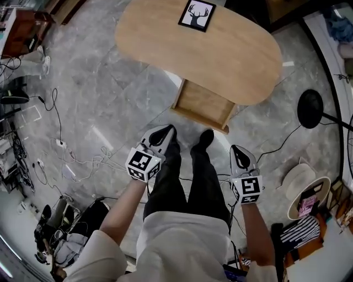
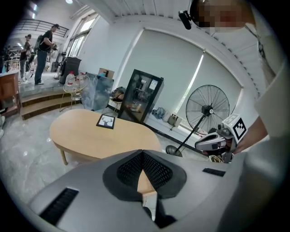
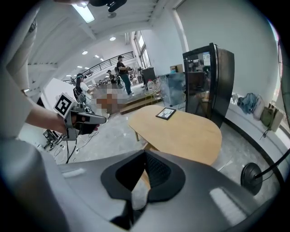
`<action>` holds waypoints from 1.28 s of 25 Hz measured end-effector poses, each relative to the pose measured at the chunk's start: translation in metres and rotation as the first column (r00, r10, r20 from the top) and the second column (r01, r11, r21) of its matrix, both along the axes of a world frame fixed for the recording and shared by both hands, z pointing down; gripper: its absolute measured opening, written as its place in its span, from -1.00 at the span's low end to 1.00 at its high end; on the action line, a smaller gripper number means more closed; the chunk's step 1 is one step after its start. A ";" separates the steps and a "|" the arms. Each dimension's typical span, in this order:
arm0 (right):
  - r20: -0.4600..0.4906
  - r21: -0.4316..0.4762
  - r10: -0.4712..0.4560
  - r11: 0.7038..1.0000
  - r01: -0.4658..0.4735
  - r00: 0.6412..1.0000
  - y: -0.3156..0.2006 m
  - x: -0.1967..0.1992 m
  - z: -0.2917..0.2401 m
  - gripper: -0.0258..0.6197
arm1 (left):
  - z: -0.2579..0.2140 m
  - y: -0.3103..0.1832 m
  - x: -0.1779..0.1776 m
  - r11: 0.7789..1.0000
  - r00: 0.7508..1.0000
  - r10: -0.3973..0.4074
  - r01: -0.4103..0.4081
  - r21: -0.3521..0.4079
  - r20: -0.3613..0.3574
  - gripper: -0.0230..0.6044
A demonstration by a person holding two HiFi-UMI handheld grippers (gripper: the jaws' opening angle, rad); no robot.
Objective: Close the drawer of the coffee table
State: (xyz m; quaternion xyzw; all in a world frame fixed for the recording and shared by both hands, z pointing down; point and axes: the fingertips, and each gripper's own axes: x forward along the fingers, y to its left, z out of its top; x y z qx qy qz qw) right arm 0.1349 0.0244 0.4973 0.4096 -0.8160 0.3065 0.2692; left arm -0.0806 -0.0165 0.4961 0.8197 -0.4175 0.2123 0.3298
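An oval wooden coffee table (image 1: 209,49) stands ahead of me, with its drawer (image 1: 203,104) pulled out toward my feet. My left gripper (image 1: 165,131) hangs shut and empty over my left leg, short of the drawer front. To the right of my legs, my right gripper (image 1: 237,151) is shut too, with nothing in it. In the left gripper view the table (image 2: 99,133) lies beyond the closed jaws (image 2: 143,156), and the right gripper (image 2: 213,142) shows at the right. The right gripper view shows the table (image 3: 181,129) past its closed jaws (image 3: 145,156).
A framed deer picture (image 1: 197,14) lies on the tabletop. A standing fan's base (image 1: 310,108) is on the floor at the right, beside a hat (image 1: 300,179) and a round tray (image 1: 309,198). Cables (image 1: 83,160) run over the marble floor on the left. People (image 2: 45,50) stand far off.
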 end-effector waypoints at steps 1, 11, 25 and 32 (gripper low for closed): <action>0.008 -0.017 -0.001 1.000 0.001 1.000 0.001 -0.002 0.012 -0.89 | 0.013 -0.001 -0.002 1.000 1.000 0.003 -0.003 -0.010 0.003 -0.90; -0.036 -0.134 0.055 0.989 -0.059 0.998 0.010 -0.012 0.146 -0.89 | 0.142 0.004 -0.020 0.992 1.000 -0.017 0.016 -0.126 -0.012 -0.90; -0.120 -0.292 0.207 0.928 -0.233 0.971 0.039 0.013 0.311 -0.58 | 0.294 0.030 -0.040 0.957 0.987 0.121 -0.089 -0.275 0.101 -0.62; -0.186 -0.326 0.198 0.911 -0.251 0.962 0.052 0.020 0.366 -0.10 | 0.347 0.035 -0.054 0.943 0.966 0.182 -0.119 -0.311 0.182 -0.40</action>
